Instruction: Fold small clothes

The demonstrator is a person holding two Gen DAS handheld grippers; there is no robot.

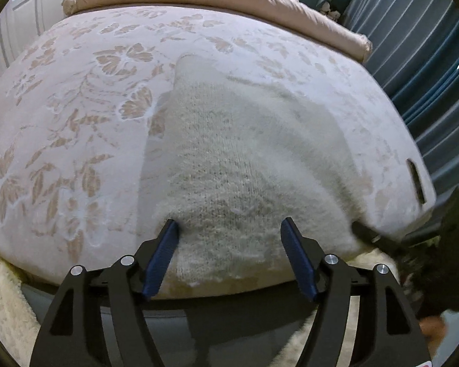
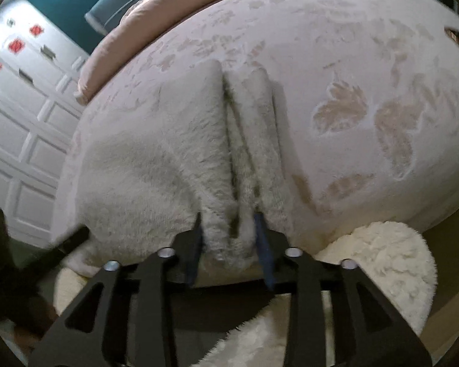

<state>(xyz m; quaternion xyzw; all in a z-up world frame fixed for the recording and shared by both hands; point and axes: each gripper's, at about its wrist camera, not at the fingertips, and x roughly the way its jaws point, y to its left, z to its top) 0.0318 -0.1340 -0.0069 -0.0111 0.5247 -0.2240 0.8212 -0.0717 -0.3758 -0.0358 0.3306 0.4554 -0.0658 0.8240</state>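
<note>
Fingers (image 1: 169, 244) of the left gripper (image 1: 229, 255) stood wide apart, the knit's near edge lying between the blue pads with no pinch visible; nothing held. Right gripper (image 2: 228, 246) was about half open, bunched folds of the cream fuzzy sweater (image 1: 241, 165) between its pads, which looked beside the cloth, not squeezing. Whether it had any hold could not be told for sure. Sweater lay on the floral bedspread (image 1: 76, 116) at the bed's near edge, body running toward 12 o'clock, pleated folds at 1 o'clock of the right gripper. Judged step: letting go after a fold. To do it well, both should lift straight off without dragging fuzz, then flatten the pleats before the next fold.
</note>
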